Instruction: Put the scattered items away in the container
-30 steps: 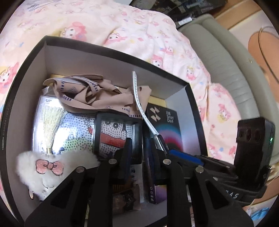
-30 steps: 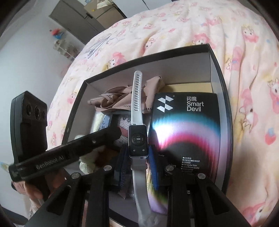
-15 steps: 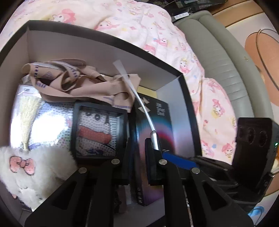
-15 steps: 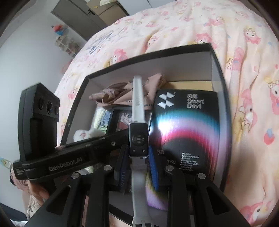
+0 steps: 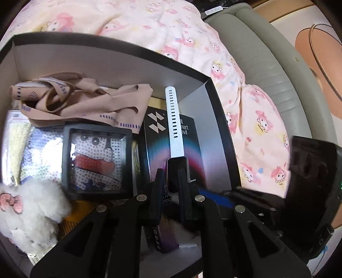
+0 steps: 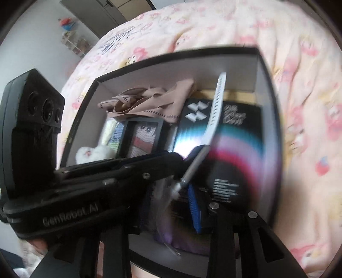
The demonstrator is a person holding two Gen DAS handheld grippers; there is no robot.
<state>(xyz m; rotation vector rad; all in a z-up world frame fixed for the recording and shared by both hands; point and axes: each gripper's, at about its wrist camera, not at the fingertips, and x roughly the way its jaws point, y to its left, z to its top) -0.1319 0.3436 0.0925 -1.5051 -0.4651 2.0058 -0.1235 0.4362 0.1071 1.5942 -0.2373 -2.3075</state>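
Note:
A black open box (image 5: 222,119) lies on the pink bed and holds a beige garment (image 5: 85,102), a framed bead picture (image 5: 96,162), a white plush (image 5: 27,209) and a black Smart Devil package (image 5: 156,136). My left gripper (image 5: 171,181) is shut on a white-strapped smartwatch (image 5: 174,119), held over the package inside the box. In the right wrist view the watch (image 6: 213,113) sits edge-on in the left gripper's fingers (image 6: 149,166). My right gripper (image 6: 171,205) stands open just behind it, its blue pad (image 6: 193,205) beside the watch's lower strap.
The pink cartoon-print quilt (image 5: 149,25) surrounds the box. A grey padded headboard (image 5: 267,64) runs along the right in the left wrist view. A dark cabinet and shelf (image 6: 94,12) stand far off in the right wrist view.
The watch has passed from my right gripper to my left. The left jaws closed on the watch body; the right jaws opened and drew aside.

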